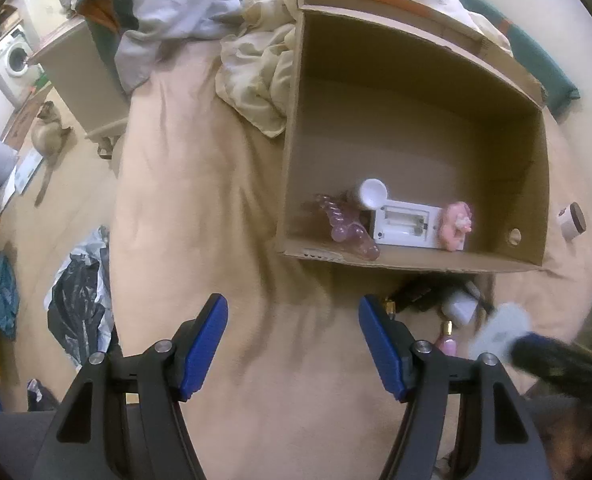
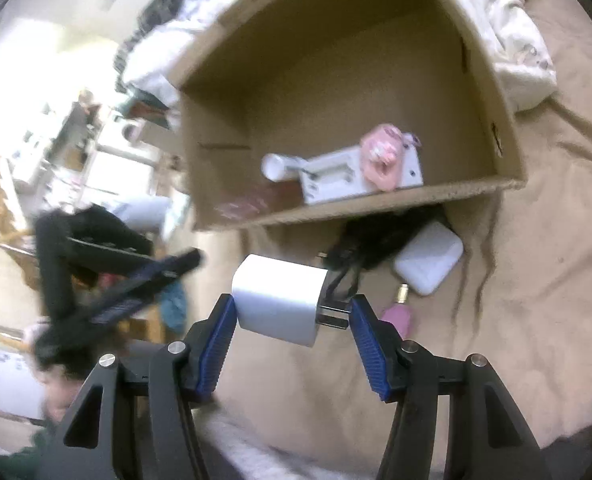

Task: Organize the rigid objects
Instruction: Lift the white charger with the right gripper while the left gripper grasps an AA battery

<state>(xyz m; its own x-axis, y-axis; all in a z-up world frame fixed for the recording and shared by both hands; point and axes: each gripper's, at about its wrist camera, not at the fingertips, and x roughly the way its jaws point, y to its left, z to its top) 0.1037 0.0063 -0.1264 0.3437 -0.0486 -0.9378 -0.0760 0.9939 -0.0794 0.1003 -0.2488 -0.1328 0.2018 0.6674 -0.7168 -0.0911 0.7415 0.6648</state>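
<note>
Holding the white charger plug [image 2: 280, 304] clamped in my right gripper [image 2: 292, 312] above the bed [image 2: 535, 280], I judge the job partly done: three items lie in the cardboard box [image 2: 375, 208]; a white case [image 2: 429, 256] and pink bottle [image 2: 397, 316] remain. My left gripper [image 1: 294, 344] hangs apart, empty.

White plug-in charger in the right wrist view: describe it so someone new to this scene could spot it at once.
Find the open cardboard box on the beige bedspread; in front of its near wall the right gripper clamps the white charger cube. Unlike the flat rounded white case lying nearby, it is blocky, with metal prongs on one end.
</note>
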